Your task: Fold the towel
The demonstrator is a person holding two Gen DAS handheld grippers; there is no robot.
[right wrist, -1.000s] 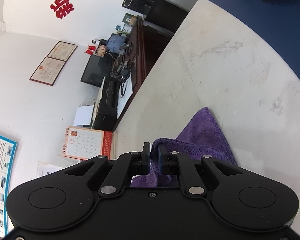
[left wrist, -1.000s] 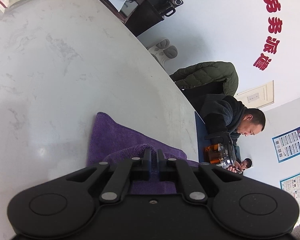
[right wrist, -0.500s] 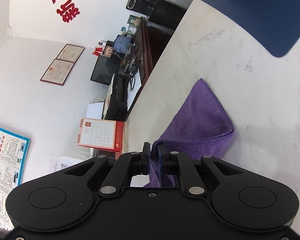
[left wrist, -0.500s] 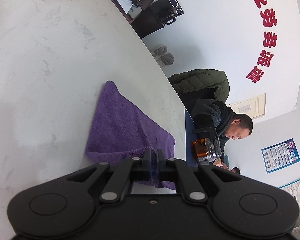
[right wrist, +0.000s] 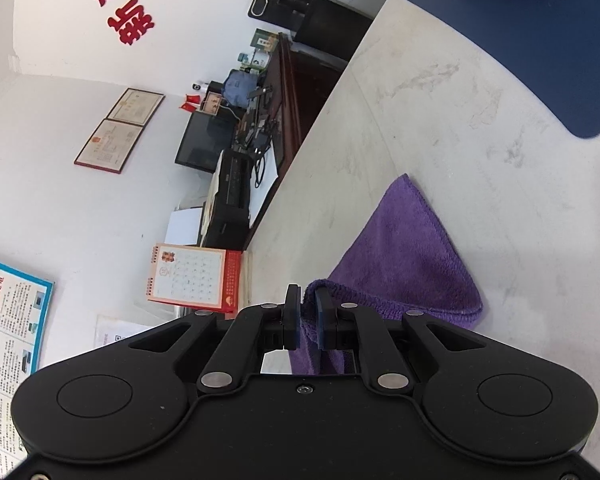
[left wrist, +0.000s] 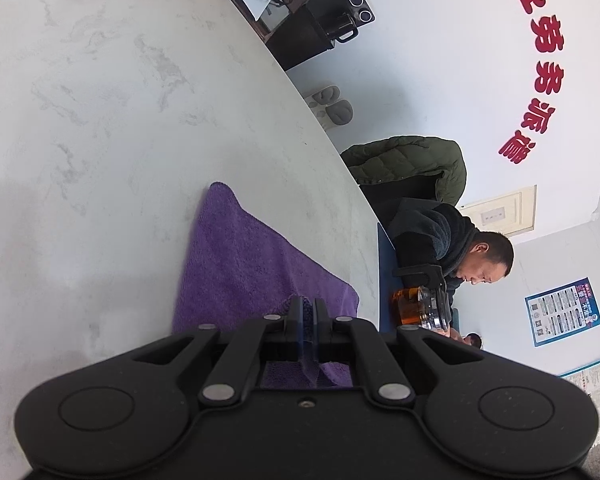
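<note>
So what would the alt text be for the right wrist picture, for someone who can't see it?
A black right gripper pinches the near edge of a purple towel, whose far part lies on a pale marbled table. A blue mat lies at the table's far end, and a red desk calendar stands to the left.

Towel (left wrist: 244, 264): purple cloth, napped and matt, with a stitched hem. Table (left wrist: 100, 120): pale grey stone-look top, smooth, faint sheen, mottled veining; blue mat (right wrist: 540, 48) on it is matt and even. Left gripper (left wrist: 308, 312) and right gripper (right wrist: 308, 308): matt black plastic bodies with 2 bright metal pivot pins each; teapot (left wrist: 420, 306) is clear glossy glass.
</note>
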